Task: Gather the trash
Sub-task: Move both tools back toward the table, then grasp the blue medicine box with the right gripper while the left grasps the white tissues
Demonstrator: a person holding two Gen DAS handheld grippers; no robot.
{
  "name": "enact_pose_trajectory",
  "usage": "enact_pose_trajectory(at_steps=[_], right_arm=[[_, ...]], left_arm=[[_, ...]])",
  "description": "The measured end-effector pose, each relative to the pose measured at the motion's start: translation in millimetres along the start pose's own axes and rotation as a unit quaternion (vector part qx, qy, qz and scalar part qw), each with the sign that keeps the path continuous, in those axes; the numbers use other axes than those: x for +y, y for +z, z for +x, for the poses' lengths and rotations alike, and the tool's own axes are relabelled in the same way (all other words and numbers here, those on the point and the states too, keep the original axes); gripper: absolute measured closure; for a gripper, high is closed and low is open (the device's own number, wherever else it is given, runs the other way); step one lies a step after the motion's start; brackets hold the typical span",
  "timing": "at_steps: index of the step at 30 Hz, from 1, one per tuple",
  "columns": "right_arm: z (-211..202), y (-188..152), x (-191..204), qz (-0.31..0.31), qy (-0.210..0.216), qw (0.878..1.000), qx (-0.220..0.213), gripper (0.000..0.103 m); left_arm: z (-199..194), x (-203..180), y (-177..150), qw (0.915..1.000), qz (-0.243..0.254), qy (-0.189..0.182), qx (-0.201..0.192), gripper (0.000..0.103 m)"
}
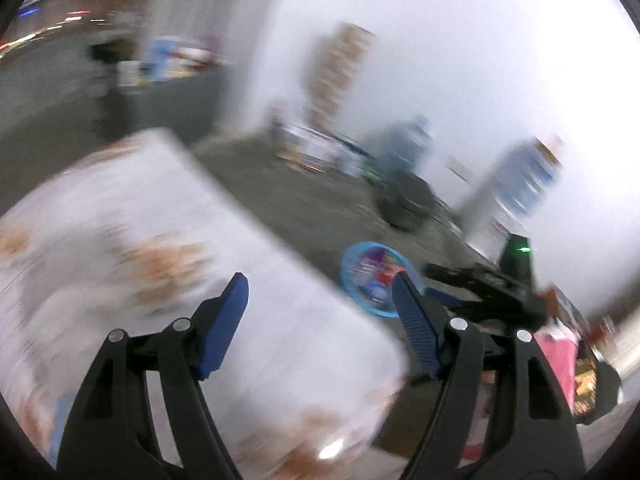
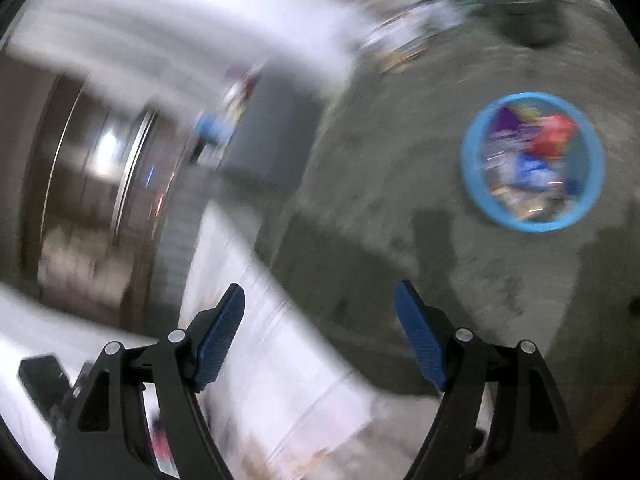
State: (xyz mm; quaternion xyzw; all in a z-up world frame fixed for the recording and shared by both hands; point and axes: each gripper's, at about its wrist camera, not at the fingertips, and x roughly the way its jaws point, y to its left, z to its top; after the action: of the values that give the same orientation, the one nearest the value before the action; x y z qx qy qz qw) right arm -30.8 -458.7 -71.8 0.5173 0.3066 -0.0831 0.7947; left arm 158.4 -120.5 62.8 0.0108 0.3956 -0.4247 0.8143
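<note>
Both views are smeared by motion. A round blue basket (image 1: 349,270) holding colourful wrappers stands on the grey floor, just beyond my left gripper's right finger. My left gripper (image 1: 320,280) is open with nothing between its blue pads, above the edge of a white patterned table (image 1: 160,240). In the right wrist view the blue basket (image 2: 536,225) lies at the upper right, well ahead of my right gripper (image 2: 320,288). That gripper is also open and empty, over the table's edge (image 2: 280,360) and the floor. A black gripper body with a green light (image 1: 500,284) shows at the right of the left wrist view.
Along the white wall stand blurred water jugs (image 1: 528,184), a dark round object (image 1: 408,204) and a tall stack of boxes (image 1: 340,68). Something pink (image 1: 556,356) sits at the lower right. Bare grey floor (image 2: 400,240) spreads between the table and the basket.
</note>
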Motion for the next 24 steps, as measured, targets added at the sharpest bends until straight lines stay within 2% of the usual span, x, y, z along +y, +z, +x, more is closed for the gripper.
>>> enact_pose_trajectory(at_steps=[3, 6, 7, 9, 11, 13, 15, 16, 18, 21, 24], right_arm=[[31, -28, 49, -0.054, 0.033, 0.995, 0.075, 0.035], [63, -64, 94, -0.094, 0.066, 0.982, 0.152, 0.041], [74, -79, 107, -0.106, 0.076, 0.975, 0.179, 0.042], [100, -111, 133, -0.125, 0.091, 0.96, 0.235, 0.047], [120, -137, 150, -0.14, 0.089, 0.947, 0.276, 0.05], [133, -154, 159, -0.146, 0.083, 0.939, 0.299, 0.05], [140, -169, 167, -0.15, 0.078, 0.934, 0.314, 0.05], [141, -170, 168, -0.15, 0.076, 0.934, 0.316, 0.05], [137, -173, 169, -0.153, 0.07, 0.935, 0.314, 0.05], [131, -169, 166, -0.147, 0.058, 0.94, 0.304, 0.05], [130, -163, 160, -0.127, 0.045, 0.946, 0.296, 0.05]], left_arm=[[-52, 58, -30, 0.995, -0.054, 0.077, -0.033, 0.033], [-94, 114, -66, 0.9822, -0.117, 0.137, -0.054, 0.034], [-104, 134, -80, 0.9756, -0.138, 0.162, -0.056, 0.035], [-112, 165, -103, 0.9656, -0.175, 0.184, -0.055, 0.046], [-112, 199, -124, 0.9564, -0.224, 0.183, -0.039, 0.058], [-103, 219, -142, 0.9487, -0.263, 0.174, -0.018, 0.066], [-97, 227, -155, 0.9464, -0.287, 0.147, -0.007, 0.07], [-96, 224, -158, 0.949, -0.289, 0.126, -0.011, 0.07], [-93, 210, -160, 0.9562, -0.271, 0.11, -0.006, 0.07], [-72, 182, -160, 0.9653, -0.255, 0.058, 0.011, 0.07], [-49, 152, -152, 0.9763, -0.214, 0.029, 0.018, 0.07]])
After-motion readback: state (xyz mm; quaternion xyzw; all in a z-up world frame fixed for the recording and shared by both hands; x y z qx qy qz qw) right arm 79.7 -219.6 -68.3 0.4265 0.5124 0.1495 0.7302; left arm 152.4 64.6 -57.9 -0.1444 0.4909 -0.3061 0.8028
